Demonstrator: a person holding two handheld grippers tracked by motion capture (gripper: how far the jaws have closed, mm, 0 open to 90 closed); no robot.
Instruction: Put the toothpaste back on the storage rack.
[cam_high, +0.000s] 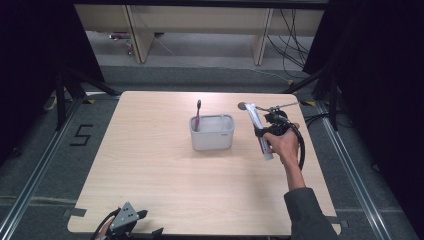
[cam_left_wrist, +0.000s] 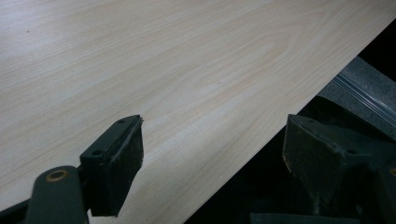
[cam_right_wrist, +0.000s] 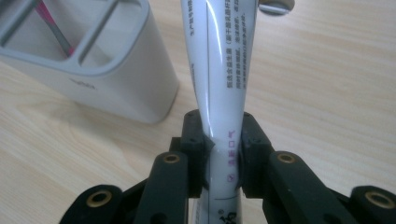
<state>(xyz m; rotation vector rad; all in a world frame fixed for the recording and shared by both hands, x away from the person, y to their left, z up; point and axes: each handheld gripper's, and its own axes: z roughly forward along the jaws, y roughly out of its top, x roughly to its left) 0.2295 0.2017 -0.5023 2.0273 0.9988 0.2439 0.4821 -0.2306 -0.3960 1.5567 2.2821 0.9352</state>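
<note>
High view: one tube (cam_high: 260, 131), one caddy (cam_high: 212, 134).

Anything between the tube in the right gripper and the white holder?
Nothing visible. The right gripper is shut on the white tube; only bare table separates it from the holder, where a pink toothbrush occupies one compartment.

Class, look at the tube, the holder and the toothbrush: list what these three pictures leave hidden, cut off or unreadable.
- Tube: its clamped part sits behind the right hand-held gripper pads; print too small to read.
- Toothbrush: upper part cut off by the right gripper view's top edge.
- Holder: its walls hide the toothbrush's lower end in the high view.
</note>
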